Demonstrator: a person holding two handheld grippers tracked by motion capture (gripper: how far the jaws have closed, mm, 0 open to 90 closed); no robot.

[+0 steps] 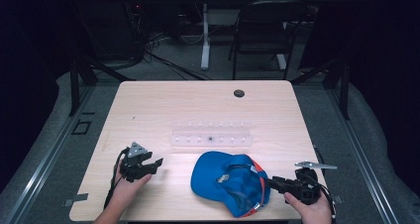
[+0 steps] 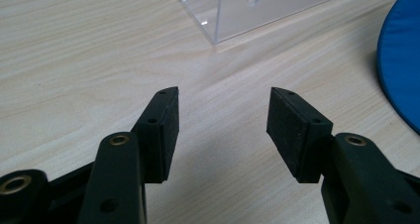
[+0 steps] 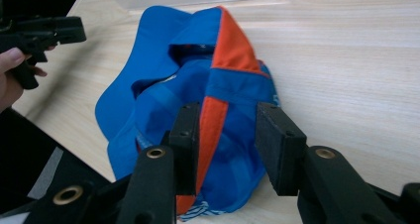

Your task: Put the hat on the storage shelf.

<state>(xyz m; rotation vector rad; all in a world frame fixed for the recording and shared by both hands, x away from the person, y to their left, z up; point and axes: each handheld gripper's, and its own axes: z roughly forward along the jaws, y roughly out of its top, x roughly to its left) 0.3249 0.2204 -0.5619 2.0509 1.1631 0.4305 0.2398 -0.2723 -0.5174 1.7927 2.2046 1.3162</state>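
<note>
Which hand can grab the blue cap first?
Probably the right: the right gripper already has the blue cap between its jaws. The left gripper sits apart over bare table.

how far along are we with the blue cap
Early. Nothing looks finished: the blue and orange fabric cap lies crumpled on the light wooden table, in front of the clear acrylic rack. In hand: the right tongs straddle its orange stripe, pads apparently not yet pressing. The left tongs stand open over bare wood. Gripping and moving the cap remain.
</note>
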